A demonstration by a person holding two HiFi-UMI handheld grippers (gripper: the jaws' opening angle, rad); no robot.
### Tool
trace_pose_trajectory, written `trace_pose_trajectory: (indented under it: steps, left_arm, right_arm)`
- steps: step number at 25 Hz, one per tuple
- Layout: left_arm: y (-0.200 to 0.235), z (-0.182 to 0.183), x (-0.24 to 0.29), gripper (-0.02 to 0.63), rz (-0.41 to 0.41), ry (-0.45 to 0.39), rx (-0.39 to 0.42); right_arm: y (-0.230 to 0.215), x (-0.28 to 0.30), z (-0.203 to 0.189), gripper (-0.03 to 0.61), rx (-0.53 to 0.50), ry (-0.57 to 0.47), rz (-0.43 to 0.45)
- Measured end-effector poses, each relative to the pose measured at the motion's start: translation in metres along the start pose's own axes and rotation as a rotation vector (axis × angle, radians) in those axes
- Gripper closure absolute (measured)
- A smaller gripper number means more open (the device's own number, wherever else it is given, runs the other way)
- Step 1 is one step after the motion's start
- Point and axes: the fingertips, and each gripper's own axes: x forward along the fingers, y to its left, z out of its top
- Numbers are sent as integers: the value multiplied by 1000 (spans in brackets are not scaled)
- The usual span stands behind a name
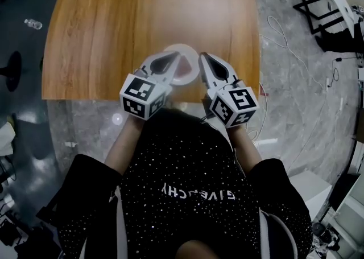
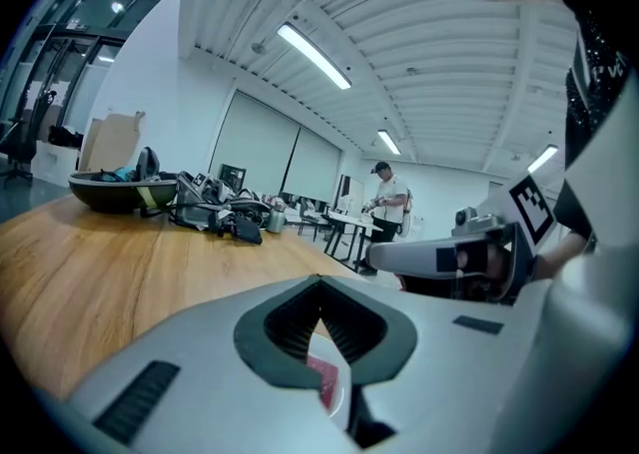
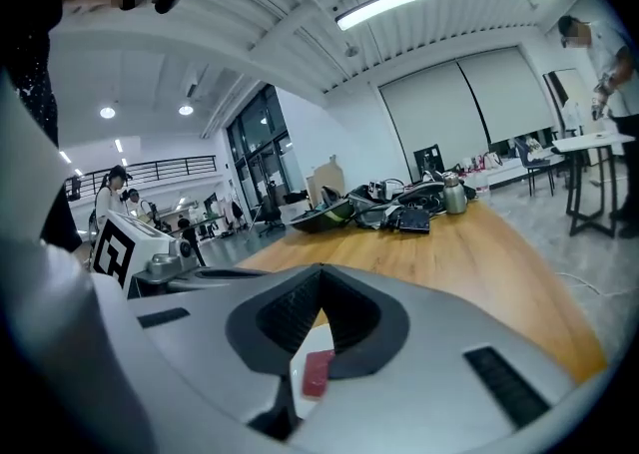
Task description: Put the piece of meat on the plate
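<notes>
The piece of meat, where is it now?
The piece of meat lies on the white plate at the wooden table's near edge, mid-frame in the head view, between the left gripper and the right gripper.

The plate (image 1: 185, 50) is white and round. It sits on the brown wooden surface (image 1: 114, 36), close to the near edge. The piece of meat (image 3: 317, 372) is small, red and flat, shaped like a little block. It lies flat on the white plate.
</notes>
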Motion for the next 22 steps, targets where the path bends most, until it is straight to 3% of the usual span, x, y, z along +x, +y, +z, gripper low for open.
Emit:
trace_pose_trajectory:
  steps: [22]
  left_arm:
    - [4, -7, -2, 607, 15, 12, -8]
  right_arm:
    - [2, -2, -11, 568, 19, 28, 17]
